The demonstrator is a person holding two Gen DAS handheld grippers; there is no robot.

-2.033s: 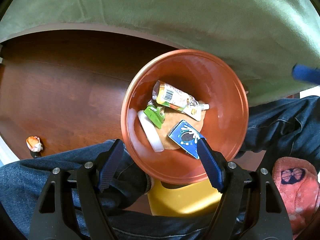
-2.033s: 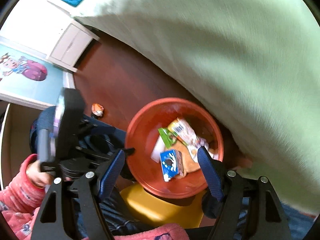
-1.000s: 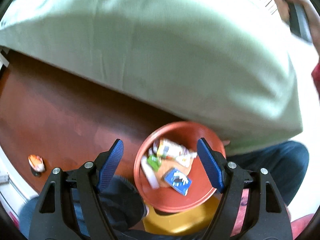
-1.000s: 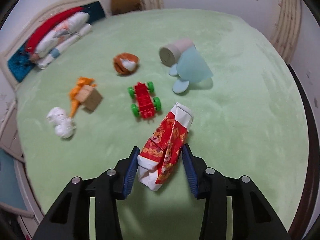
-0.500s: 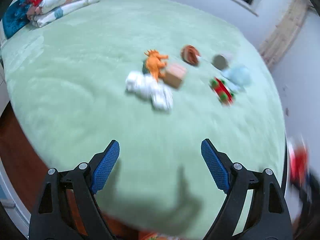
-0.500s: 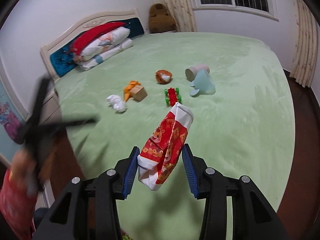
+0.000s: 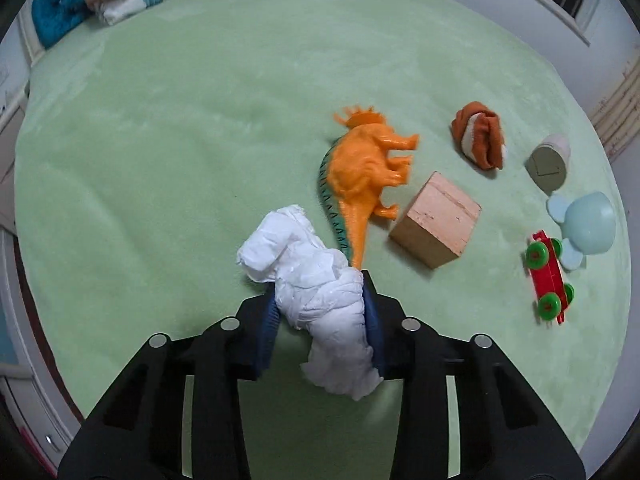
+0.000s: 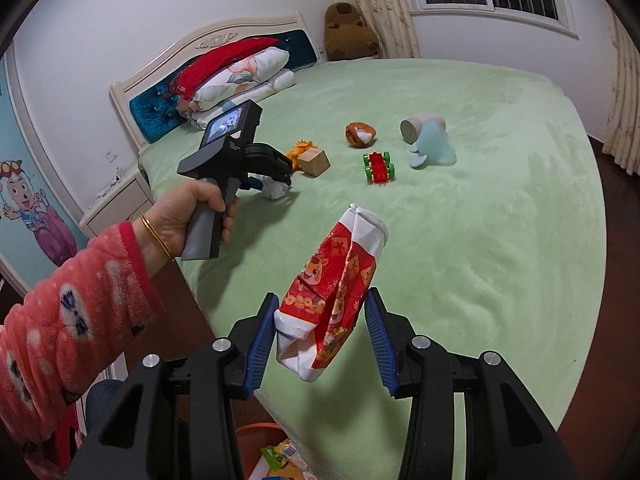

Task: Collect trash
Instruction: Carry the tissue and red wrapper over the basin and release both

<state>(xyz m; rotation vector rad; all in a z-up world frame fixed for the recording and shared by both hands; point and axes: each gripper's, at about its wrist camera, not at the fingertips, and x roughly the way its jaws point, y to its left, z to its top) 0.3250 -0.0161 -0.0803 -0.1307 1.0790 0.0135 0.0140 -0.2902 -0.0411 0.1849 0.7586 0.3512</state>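
Closing on the crumpled white tissue (image 7: 316,292), the left gripper (image 7: 320,320) has its blue pads (image 7: 268,324) narrowed against both sides of the wad, whose lower end hangs out below them at six o'clock. From this view the tissue's far end reaches toward eleven o'clock on the green bedspread (image 7: 180,120), just beside the tail of the orange dinosaur (image 7: 360,176). A wooden block (image 7: 436,220) sits at two o'clock of the wad, with a rolled brown sock (image 7: 480,140), a red toy car (image 7: 550,276) and a pale blue cup (image 7: 588,228) farther right. Half a second ago these jaws stood wide over bare bedspread, with the tissue well ahead of them.

Over in the right wrist view, the right gripper (image 8: 320,328) pinches a red and white wrapper (image 8: 336,292), its jaws partly spread around it; the wrapper juts up toward twelve o'clock, above the bed edge. At ten o'clock a hand (image 8: 192,216) in a pink sleeve holds the other tool down at the tissue, though the contact there is too small to judge. An orange bin (image 8: 256,436) with trash peeks in at six o'clock. That grip looks unchanged from half a second ago.
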